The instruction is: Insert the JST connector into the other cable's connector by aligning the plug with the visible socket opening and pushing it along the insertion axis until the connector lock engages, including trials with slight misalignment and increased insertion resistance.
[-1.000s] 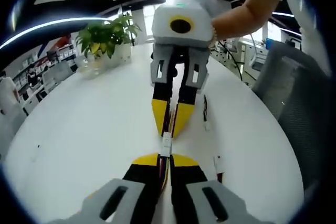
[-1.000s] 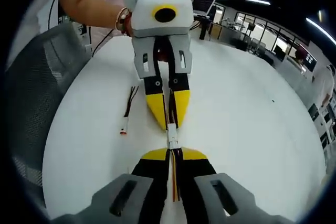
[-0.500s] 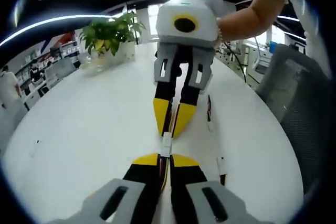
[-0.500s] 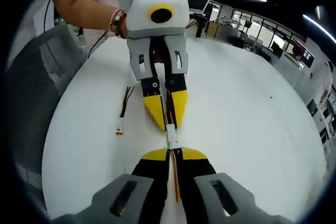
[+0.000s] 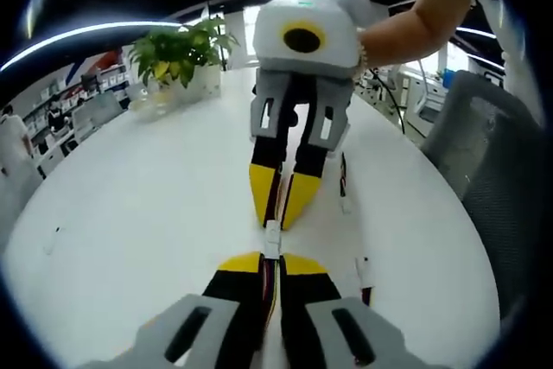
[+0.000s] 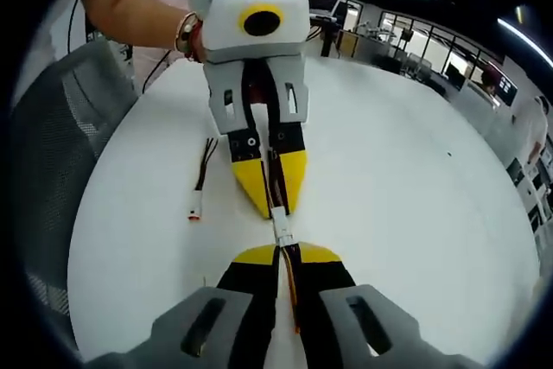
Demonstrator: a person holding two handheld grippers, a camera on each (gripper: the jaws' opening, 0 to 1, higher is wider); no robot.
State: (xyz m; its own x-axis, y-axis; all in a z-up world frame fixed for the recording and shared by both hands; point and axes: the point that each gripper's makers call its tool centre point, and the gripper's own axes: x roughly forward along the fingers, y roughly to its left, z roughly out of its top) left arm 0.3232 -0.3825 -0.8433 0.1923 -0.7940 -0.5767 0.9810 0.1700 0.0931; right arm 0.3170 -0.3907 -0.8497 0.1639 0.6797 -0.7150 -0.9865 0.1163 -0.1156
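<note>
Above the white desk [image 5: 130,205], left tongs [image 5: 270,264] and right tongs [image 6: 278,257] each stay clamped on a cable, nose to nose, keeping the white JST connector [image 5: 272,238] between them aligned for insertion.

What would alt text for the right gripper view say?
Two hand-held grippers meet tip to tip over a white table, the right hand-held gripper and the left hand-held gripper each pinching a wired cable, the white connectors joined between them. A spare cable lies alongside.
</note>
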